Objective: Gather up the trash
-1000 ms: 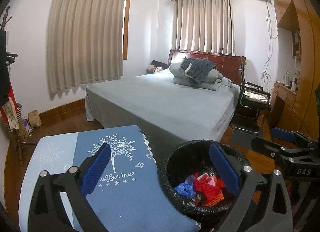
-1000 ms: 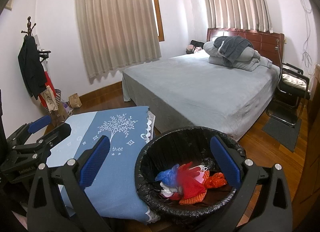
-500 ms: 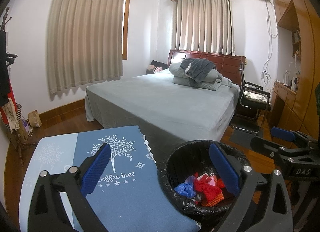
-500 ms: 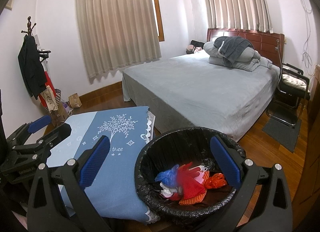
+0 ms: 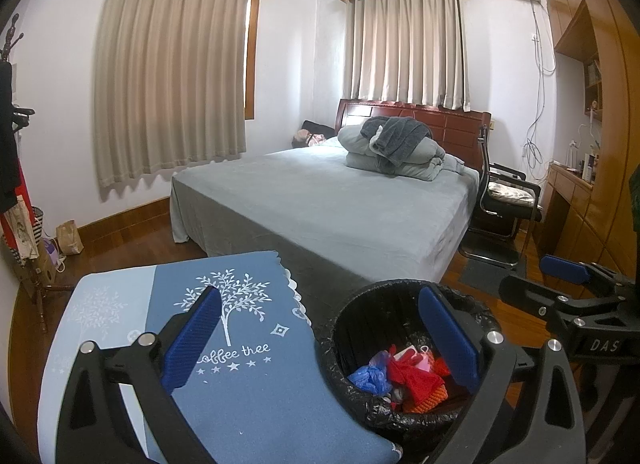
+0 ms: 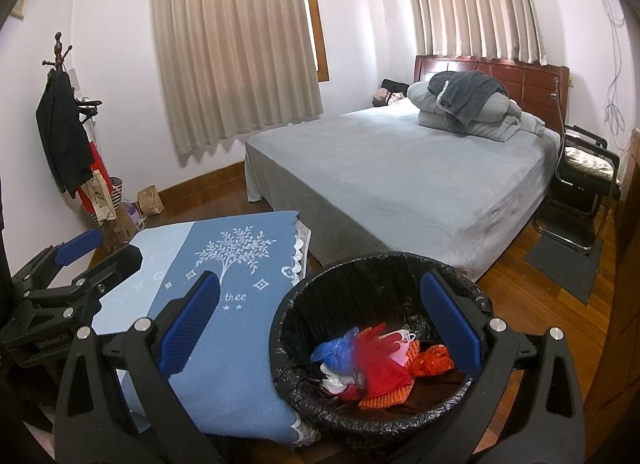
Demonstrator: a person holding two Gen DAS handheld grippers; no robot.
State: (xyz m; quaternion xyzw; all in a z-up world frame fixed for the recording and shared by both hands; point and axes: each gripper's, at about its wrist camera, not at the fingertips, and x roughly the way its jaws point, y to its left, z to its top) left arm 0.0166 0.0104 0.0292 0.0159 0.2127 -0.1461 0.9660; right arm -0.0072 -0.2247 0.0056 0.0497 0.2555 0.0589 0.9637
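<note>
A black bin [image 6: 384,276] lined with a black bag [image 5: 360,408] stands on the floor beside a small table. Inside lies a heap of trash [image 6: 376,364]: red, blue, orange and white scraps, seen as trash [image 5: 400,376] in the left wrist view too. My left gripper [image 5: 320,340] hangs open above the table edge and the bin, nothing between its blue pads. My right gripper [image 6: 320,328] is open over the bin, also holding nothing. Each gripper shows at the other view's edge: right gripper [image 5: 568,276], left gripper [image 6: 76,252].
The table wears a blue cloth [image 6: 224,264] with a white tree print. A grey bed [image 6: 400,175] with folded bedding fills the room behind. A black chair [image 6: 584,175] stands right of it, a coat rack [image 6: 64,119] and bags at the left wall, wooden cabinets [image 5: 600,103] at far right.
</note>
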